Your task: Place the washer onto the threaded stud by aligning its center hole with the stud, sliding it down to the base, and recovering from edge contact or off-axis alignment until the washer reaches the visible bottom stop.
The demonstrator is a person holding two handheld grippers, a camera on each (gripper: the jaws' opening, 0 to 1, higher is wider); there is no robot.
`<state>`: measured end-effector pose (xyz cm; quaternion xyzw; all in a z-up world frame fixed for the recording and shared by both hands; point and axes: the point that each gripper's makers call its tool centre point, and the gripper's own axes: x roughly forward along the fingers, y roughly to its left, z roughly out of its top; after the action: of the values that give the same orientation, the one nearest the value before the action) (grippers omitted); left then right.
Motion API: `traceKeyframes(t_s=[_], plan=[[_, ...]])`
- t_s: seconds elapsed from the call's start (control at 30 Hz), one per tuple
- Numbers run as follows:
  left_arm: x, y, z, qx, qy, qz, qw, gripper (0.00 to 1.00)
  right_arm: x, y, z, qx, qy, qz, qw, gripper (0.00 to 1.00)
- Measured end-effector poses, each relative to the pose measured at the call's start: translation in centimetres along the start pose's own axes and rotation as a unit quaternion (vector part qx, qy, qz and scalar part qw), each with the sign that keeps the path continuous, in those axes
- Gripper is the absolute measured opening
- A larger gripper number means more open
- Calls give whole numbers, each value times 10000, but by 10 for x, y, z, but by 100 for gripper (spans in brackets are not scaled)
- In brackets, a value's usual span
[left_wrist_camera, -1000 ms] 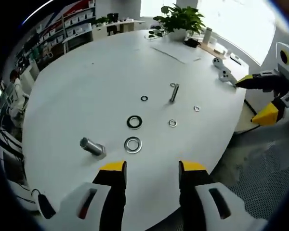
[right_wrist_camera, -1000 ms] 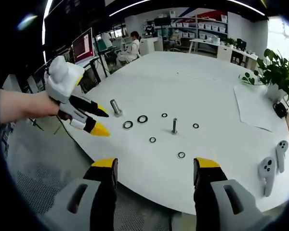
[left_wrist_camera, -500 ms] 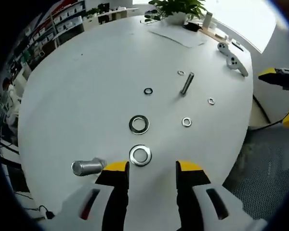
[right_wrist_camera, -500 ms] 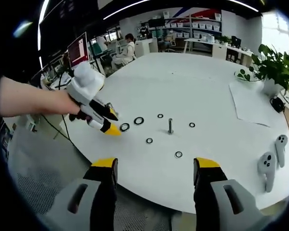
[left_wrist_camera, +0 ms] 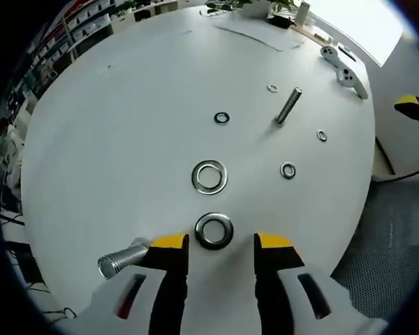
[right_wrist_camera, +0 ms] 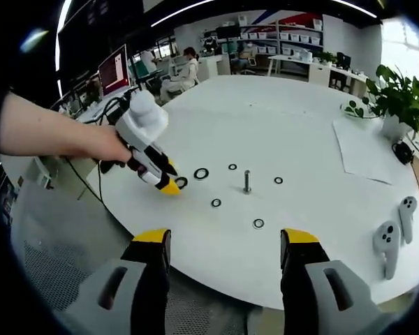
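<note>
While shelves (right_wrist_camera: 293, 33) line the room, washers (left_wrist_camera: 214, 231) dot the round white table (left_wrist_camera: 126, 125).

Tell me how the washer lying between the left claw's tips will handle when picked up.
The washer lies flat on the smooth table, so the left claw probably gets little edge. It looks metal: likely stiff, and may skid.

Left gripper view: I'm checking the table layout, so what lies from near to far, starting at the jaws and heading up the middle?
Nearest washer → large washer → small dark washer
</note>
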<state>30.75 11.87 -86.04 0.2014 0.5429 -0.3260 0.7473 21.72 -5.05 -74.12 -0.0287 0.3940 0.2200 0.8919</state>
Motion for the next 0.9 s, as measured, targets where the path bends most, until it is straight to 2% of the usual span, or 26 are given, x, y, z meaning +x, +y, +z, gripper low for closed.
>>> traceKeyframes(t_s=[0.13, 0.2, 0.3, 0.37, 0.4, 0.57, 0.77, 0.9], plan=[[4, -2, 0, 24, 90, -51, 9999, 33, 0, -1, -1, 3, 16, -8, 10000, 66], [5, 0, -3, 100, 174, -4, 9998, 31, 0, -1, -2, -6, 31, -8, 10000, 66], [4, 3, -1, 178, 153, 88, 9997, 27, 0, -1, -1, -12, 26, -13, 10000, 65], [4, 7, -1, 654, 149, 242, 9975, 25, 0, -1, -2, -2, 44, -4, 10000, 65], [5, 3, -1, 545, 99, 149, 9984, 24, 0, -1, -2, -4, 51, -7, 10000, 65], [6, 7, 1, 417, 108, 159, 9989, 21, 0, -1, -3, 10, 58, -13, 10000, 65], [4, 5, -2, 579, 330, 102, 9977, 21, 0, -2, -4, -3, 77, -20, 10000, 65], [1, 2, -14, 864, 713, 5, 9937, 20, 1, -1, -5, -30, 100, -22, 9999, 65]])
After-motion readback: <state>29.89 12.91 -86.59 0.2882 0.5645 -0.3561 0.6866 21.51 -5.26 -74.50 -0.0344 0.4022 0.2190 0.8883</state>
